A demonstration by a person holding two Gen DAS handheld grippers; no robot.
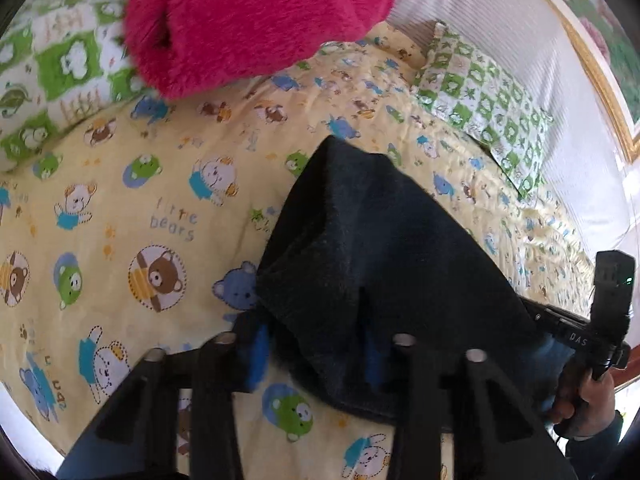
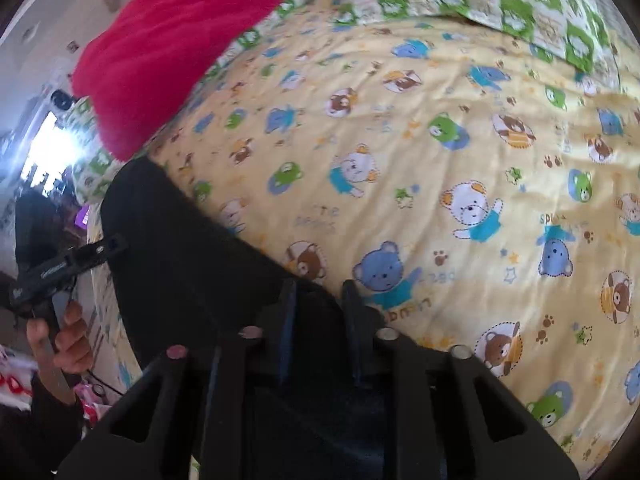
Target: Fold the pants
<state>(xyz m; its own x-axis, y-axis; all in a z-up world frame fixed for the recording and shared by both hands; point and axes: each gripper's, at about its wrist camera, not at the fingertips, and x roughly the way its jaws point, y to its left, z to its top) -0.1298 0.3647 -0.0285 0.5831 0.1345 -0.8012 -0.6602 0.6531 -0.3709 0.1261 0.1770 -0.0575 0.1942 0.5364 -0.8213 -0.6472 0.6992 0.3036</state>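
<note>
The dark navy pants point(image 1: 360, 256) hang as a folded bundle above the yellow bear-print bedspread point(image 1: 120, 208). My left gripper point(image 1: 316, 344) is shut on the pants' near edge, with cloth draped over its blue-padded fingers point(image 1: 258, 356). My right gripper point(image 2: 318, 304) is shut on the pants point(image 2: 180, 248) at another edge, its fingers point(image 2: 286, 312) close together with dark cloth between them. The right gripper also shows at the right edge of the left wrist view point(image 1: 600, 320), and the left gripper at the left edge of the right wrist view point(image 2: 68, 264).
A big magenta plush toy point(image 1: 248, 20) lies at the head of the bed. Green-and-white checked pillows point(image 1: 488, 100) lie along the far side, another point(image 1: 60, 72) under the plush. A white wall point(image 1: 500, 20) and a gold-framed picture point(image 1: 600, 72) stand behind.
</note>
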